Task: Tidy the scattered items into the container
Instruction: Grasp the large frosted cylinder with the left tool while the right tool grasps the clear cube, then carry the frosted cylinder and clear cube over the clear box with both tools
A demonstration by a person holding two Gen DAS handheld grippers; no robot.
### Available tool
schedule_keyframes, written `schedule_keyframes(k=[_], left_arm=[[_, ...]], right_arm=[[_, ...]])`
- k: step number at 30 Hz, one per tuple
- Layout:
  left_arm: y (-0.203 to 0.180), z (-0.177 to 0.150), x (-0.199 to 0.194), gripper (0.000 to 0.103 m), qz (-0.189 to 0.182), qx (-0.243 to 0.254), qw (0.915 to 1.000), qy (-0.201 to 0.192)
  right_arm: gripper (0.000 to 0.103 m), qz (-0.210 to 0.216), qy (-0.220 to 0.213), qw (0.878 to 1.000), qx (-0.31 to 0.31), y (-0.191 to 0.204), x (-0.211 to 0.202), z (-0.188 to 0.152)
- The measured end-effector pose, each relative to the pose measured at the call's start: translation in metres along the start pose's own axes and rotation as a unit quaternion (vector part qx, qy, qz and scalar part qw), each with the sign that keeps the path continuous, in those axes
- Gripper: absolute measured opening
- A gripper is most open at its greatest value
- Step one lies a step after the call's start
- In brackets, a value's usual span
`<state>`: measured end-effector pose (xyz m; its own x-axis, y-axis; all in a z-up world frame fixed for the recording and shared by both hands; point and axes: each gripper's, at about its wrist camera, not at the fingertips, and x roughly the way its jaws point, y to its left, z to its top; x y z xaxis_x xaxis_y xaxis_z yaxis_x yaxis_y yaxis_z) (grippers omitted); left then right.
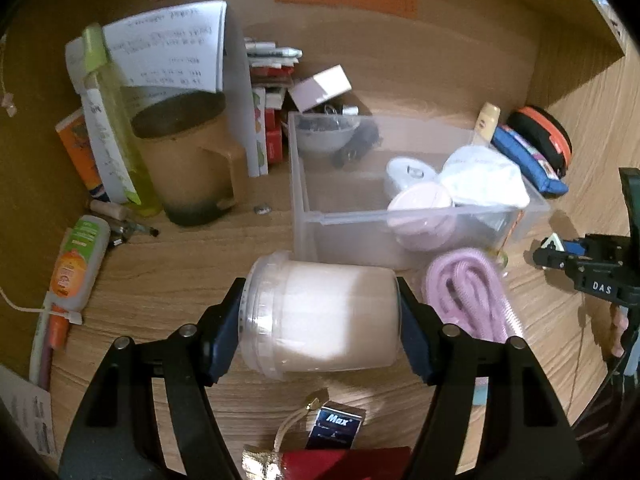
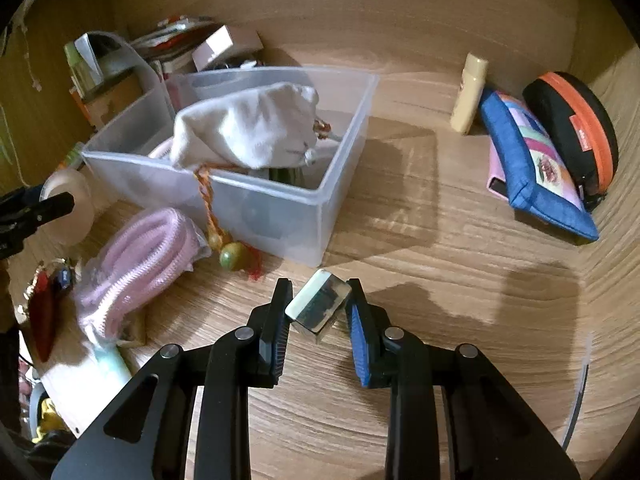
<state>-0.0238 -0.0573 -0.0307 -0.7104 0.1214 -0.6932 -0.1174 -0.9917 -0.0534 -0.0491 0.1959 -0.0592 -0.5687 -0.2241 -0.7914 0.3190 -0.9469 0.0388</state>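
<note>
A white, clear-lidded jar (image 1: 328,320) lies on its side between my left gripper's (image 1: 319,292) blue pads, which press on its lid end and its base. Just beyond it stands the clear plastic container (image 1: 340,216), holding a white cloth pouch (image 1: 484,176) and a pink round case (image 1: 420,204). In the right wrist view my right gripper (image 2: 319,292) is shut on a small shiny box (image 2: 320,308) just over the wooden desk, close to the container's (image 2: 240,200) near corner. A coiled pink cord (image 2: 144,256) lies on the desk left of it.
A tan mug (image 1: 188,168), a green bottle (image 1: 116,120) and papers crowd the left of the desk. A cream tube (image 2: 470,92), a blue pouch (image 2: 532,168) and a black-and-orange case (image 2: 576,128) lean at the right wall. A beaded tassel (image 2: 230,258) hangs over the container's front.
</note>
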Motion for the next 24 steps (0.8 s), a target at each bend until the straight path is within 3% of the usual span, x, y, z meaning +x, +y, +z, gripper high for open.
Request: schedule_keyframes(k=[24], left_arm=[[-0.021, 0.028, -0.032, 0.068, -0.033, 0.001, 0.9975, -0.063]], right_arm=[[0.024, 0.001, -0.063, 0.998, -0.016, 0.009, -0.042, 0.018]])
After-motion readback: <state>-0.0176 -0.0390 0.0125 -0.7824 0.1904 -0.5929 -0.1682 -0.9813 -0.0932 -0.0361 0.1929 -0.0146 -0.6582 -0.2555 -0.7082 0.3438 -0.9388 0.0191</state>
